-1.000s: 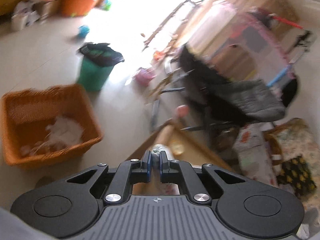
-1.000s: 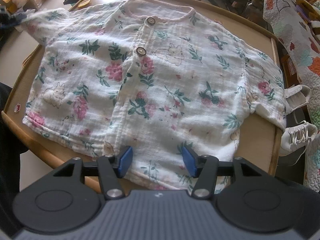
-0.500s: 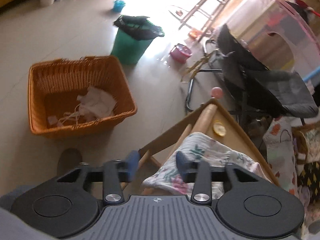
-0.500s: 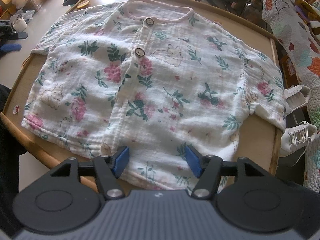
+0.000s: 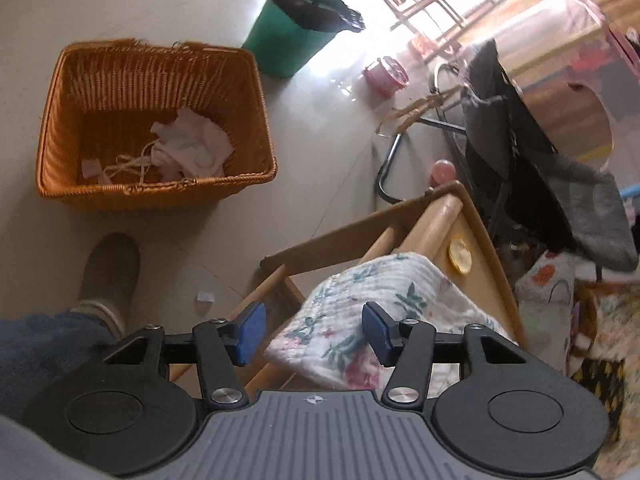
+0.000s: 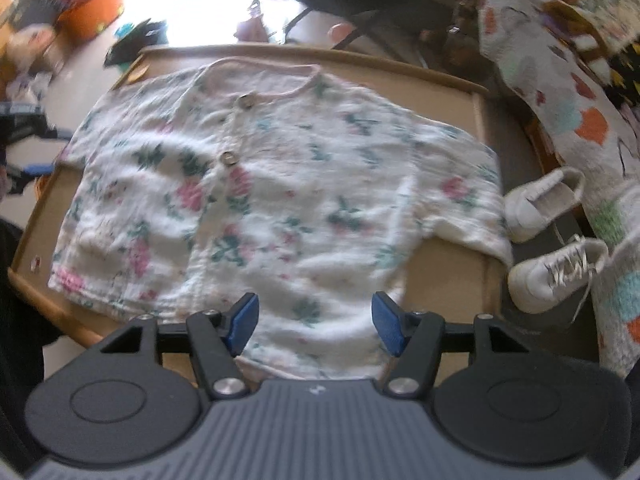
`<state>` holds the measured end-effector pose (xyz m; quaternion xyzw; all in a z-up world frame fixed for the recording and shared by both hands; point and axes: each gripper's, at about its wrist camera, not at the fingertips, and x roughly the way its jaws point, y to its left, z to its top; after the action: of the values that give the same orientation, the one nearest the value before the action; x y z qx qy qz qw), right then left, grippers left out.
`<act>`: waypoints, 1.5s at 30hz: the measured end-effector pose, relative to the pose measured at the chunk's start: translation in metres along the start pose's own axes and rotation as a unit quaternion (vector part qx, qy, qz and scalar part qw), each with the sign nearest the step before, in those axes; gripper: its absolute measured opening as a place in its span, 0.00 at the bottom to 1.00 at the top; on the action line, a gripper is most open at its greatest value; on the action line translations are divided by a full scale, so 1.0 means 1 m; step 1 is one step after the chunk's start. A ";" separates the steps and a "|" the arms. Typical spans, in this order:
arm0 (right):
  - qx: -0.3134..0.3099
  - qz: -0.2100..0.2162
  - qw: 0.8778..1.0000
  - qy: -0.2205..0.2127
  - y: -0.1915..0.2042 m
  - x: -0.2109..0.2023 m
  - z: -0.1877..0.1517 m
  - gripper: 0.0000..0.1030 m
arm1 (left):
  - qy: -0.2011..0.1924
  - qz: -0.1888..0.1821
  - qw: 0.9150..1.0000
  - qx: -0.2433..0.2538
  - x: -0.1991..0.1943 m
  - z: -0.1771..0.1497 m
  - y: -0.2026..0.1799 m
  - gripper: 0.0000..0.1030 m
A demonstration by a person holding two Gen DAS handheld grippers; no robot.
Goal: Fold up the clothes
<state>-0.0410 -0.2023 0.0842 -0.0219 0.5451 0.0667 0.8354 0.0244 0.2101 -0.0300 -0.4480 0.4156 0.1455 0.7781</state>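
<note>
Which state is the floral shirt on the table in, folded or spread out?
Spread out: the floral shirt lies flat, button side up, on the table, both sleeves extended sideways.

floral shirt (image 6: 276,204) | white, buttoned, front up | spread flat on wooden table (image 6: 448,276) | one sleeve overhangs edge

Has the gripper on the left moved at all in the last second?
Yes. The left gripper has dipped toward the table; the orange basket now sits higher in its view, and its jaws are opening around the shirt sleeve.
</note>
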 end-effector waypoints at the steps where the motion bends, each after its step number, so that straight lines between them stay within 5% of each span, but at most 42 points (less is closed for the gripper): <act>1: 0.009 0.011 1.000 -0.004 -0.004 -0.001 -0.002 0.60 | 0.000 -0.001 1.000 -0.011 0.001 0.000 0.002 0.54; 6: -0.017 0.066 0.998 -0.003 0.019 0.006 0.000 0.57 | 0.007 0.008 0.999 -0.035 0.006 0.001 0.006 0.54; 8: -0.034 0.071 0.997 0.007 0.035 0.015 0.004 0.43 | 0.009 0.008 0.999 -0.034 0.008 0.002 0.006 0.54; 13: -0.065 0.062 0.995 0.040 0.063 0.039 0.012 0.29 | 0.014 0.007 0.999 -0.038 0.012 0.003 0.011 0.54; 25: -0.126 0.051 0.988 0.069 0.081 0.031 0.002 0.29 | 0.017 0.007 0.999 -0.043 0.017 0.005 0.014 0.54; 45: -0.054 0.024 0.997 0.040 0.042 0.015 -0.001 0.29 | 0.040 -0.030 0.995 -0.091 0.021 0.007 0.025 0.49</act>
<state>-0.0415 -0.1598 0.0715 -0.0566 0.5742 0.1151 0.8086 0.0258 0.2261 -0.0587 -0.5346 0.4176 0.1413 0.7210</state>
